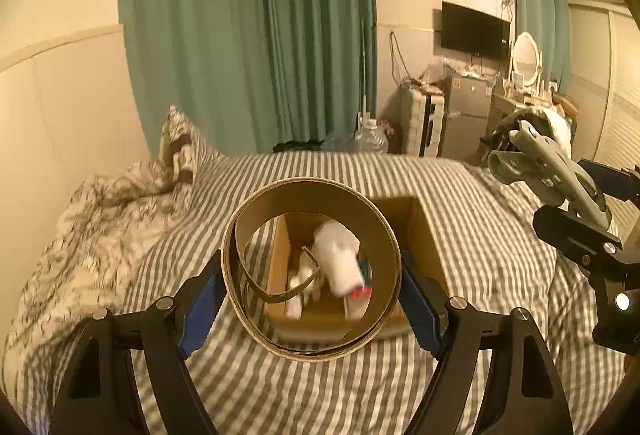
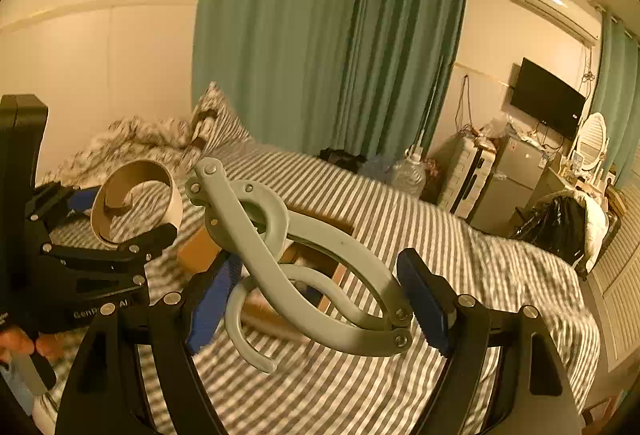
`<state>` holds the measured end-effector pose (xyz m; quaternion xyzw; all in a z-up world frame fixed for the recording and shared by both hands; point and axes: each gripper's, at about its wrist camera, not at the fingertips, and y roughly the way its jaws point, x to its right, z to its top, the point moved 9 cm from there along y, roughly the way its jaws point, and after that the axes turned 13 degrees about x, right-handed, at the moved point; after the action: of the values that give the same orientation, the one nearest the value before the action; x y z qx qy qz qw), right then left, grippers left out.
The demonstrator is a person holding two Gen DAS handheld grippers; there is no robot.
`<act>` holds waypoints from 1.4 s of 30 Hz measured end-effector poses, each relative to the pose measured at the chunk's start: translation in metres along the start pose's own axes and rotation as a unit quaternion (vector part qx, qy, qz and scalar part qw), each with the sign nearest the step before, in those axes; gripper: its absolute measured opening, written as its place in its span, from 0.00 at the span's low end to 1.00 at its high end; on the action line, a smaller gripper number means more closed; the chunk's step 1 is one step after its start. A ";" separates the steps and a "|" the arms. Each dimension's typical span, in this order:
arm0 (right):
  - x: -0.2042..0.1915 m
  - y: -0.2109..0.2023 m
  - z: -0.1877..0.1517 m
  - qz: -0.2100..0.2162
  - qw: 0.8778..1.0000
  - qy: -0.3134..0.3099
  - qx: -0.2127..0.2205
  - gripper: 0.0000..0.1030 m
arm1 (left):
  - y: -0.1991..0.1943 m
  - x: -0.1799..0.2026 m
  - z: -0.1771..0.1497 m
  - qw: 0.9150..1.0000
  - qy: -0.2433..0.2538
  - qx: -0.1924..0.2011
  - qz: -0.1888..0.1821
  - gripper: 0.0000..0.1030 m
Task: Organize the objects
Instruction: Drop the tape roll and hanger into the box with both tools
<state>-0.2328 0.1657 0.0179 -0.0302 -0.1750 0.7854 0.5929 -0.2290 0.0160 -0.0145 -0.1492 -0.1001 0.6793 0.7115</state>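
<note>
- The left gripper [image 1: 310, 309] is clamped on a brown cardboard tape-roll ring [image 1: 310, 269], its blue pads [image 1: 202, 309] pressed against the ring's outer wall on both sides; the ring's open axis points forward along the fingers.
- Directly beyond and below that ring lies an open brown cardboard box [image 1: 424, 235] on the grey-and-white striped bedsheet [image 1: 480, 195]. The box interior is visible through the ring's hole, so the ring hangs over the box's near edge.
- Inside the box sit a white roundish bundle [image 1: 340, 255] and a few small items, too blurred to name.
- The right gripper [image 2: 320, 309] grasps a pale grey folding plastic hanger-like frame with hooks and riveted arms [image 2: 280, 267]. The frame's long axis runs diagonally across the fingers, jutting up to the left.
- In the right wrist view the box [image 2: 200, 251] lies ahead and slightly left, partly hidden by the frame.
- By my judgement the left gripper is nearer to a drop; the protruding frame and the bundle inside could get in the way.
- A crumpled floral duvet [image 1: 100, 219] lies well off to the left.
</note>
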 end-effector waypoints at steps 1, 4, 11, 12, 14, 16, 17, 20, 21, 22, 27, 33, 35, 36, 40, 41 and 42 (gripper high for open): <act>0.003 0.007 0.008 -0.001 1.000 -0.001 0.002 0.78 | 0.006 0.000 0.007 1.000 0.002 0.003 0.000 0.80; 0.005 0.026 0.021 0.000 1.000 -0.001 0.002 0.78 | 0.030 0.000 0.023 1.000 0.005 0.005 -0.003 0.80; 0.008 0.094 0.023 0.010 1.000 0.010 -0.025 0.78 | 0.100 -0.006 0.033 1.000 0.004 -0.014 -0.016 0.80; 0.009 0.104 0.019 0.011 0.999 0.011 -0.031 0.78 | 0.112 -0.008 0.029 1.000 0.002 -0.022 -0.017 0.80; 0.006 0.127 0.009 0.016 0.999 0.015 -0.047 0.78 | 0.129 -0.011 0.019 0.999 -0.005 -0.037 -0.019 0.80; 0.005 0.151 -0.004 0.019 0.997 0.025 -0.067 0.78 | 0.144 -0.012 0.010 0.999 -0.014 -0.046 -0.018 0.80; 0.005 0.161 -0.010 0.019 0.997 0.029 -0.075 0.78 | 0.153 -0.013 0.003 0.998 -0.014 -0.053 -0.018 0.80; 0.005 0.190 -0.034 0.023 0.994 0.039 -0.100 0.78 | 0.178 -0.012 -0.022 0.997 -0.005 -0.075 -0.018 0.80; 0.004 0.197 -0.042 0.025 0.993 0.040 -0.107 0.78 | 0.182 -0.011 -0.027 0.997 -0.004 -0.080 -0.020 0.80; 0.002 0.205 -0.052 0.028 0.992 0.041 -0.115 0.78 | 0.188 -0.011 -0.035 0.996 -0.005 -0.087 -0.024 0.80; 0.002 0.229 -0.083 0.037 0.988 0.051 -0.140 0.78 | 0.212 -0.011 -0.065 0.993 0.004 -0.112 -0.034 0.80; 0.003 0.239 -0.090 0.046 0.984 0.076 -0.151 0.79 | 0.220 -0.006 -0.075 0.991 0.020 -0.123 -0.045 0.84; 0.007 0.238 -0.083 0.037 0.985 0.083 -0.143 0.83 | 0.218 -0.007 -0.072 0.991 0.004 -0.124 -0.049 0.98; 0.010 0.236 -0.079 0.030 0.986 0.083 -0.138 0.85 | 0.216 -0.008 -0.069 0.991 -0.001 -0.121 -0.050 1.00; 0.021 0.218 -0.052 0.013 0.990 0.082 -0.115 0.90 | 0.199 -0.011 -0.041 0.995 -0.002 -0.089 -0.036 1.00; 0.023 0.211 -0.046 0.010 0.991 0.082 -0.108 0.90 | 0.190 -0.011 -0.030 0.996 -0.005 -0.078 -0.035 1.00; 0.025 0.204 -0.039 0.008 0.991 0.083 -0.102 0.90 | 0.184 -0.012 -0.024 0.997 -0.007 -0.071 -0.035 1.00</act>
<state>-0.4180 0.1503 -0.0780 -0.1563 -0.2042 0.7629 0.5931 -0.3943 0.0085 -0.1002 -0.1914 -0.1584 0.6463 0.7215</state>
